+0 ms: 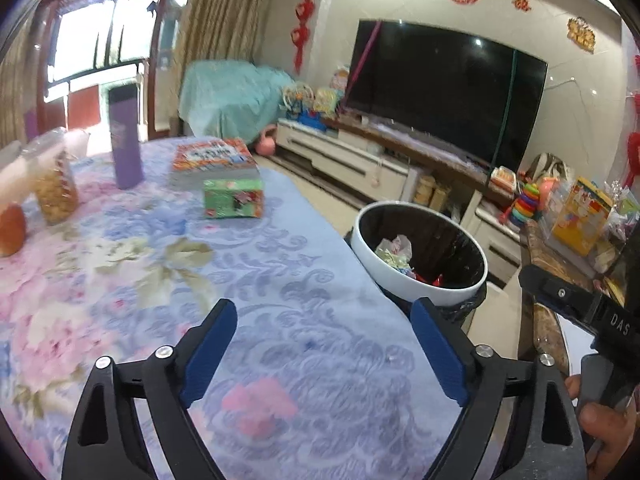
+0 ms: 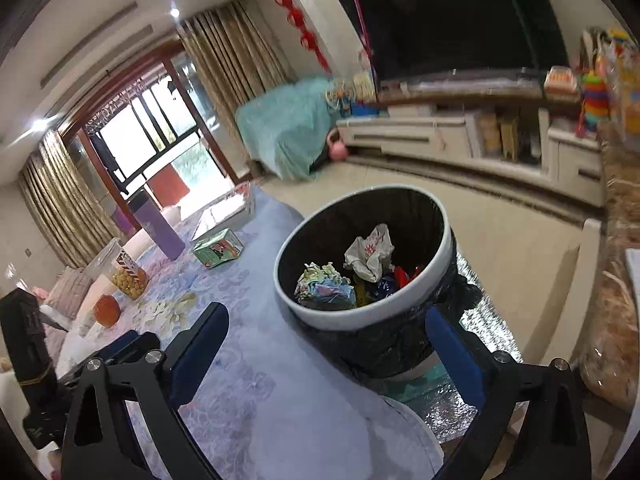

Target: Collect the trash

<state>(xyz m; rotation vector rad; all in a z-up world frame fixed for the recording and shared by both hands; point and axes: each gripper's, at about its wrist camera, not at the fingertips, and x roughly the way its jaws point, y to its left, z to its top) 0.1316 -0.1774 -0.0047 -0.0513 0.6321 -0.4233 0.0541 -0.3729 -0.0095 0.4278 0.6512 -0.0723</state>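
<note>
I see my left gripper (image 1: pixel 324 346) spread wide with nothing between its blue pads, hanging over the flowered tablecloth (image 1: pixel 168 264). My right gripper (image 2: pixel 326 350) is just as wide and just as empty, with the trash bin (image 2: pixel 332 320) right ahead of it, beyond the fingertips. The bin stands just off the table's edge, white-rimmed and lined with a black bag, and it already holds crumpled trash (image 2: pixel 370 254): a white wrapper with red print, a pale green and blue wad, some red and dark scraps. From the left camera the same bin (image 1: pixel 400 280) sits past the right fingertip. Farther from the bin, on the cloth, lie a green box (image 1: pixel 234 198), a stack of books (image 1: pixel 214 164) behind it, a purple bottle (image 1: pixel 126 138), a snack jar (image 1: pixel 56 184) and an orange (image 1: pixel 11 232). Pale scraps (image 2: pixel 172 310) lie on the cloth near the orange.
</note>
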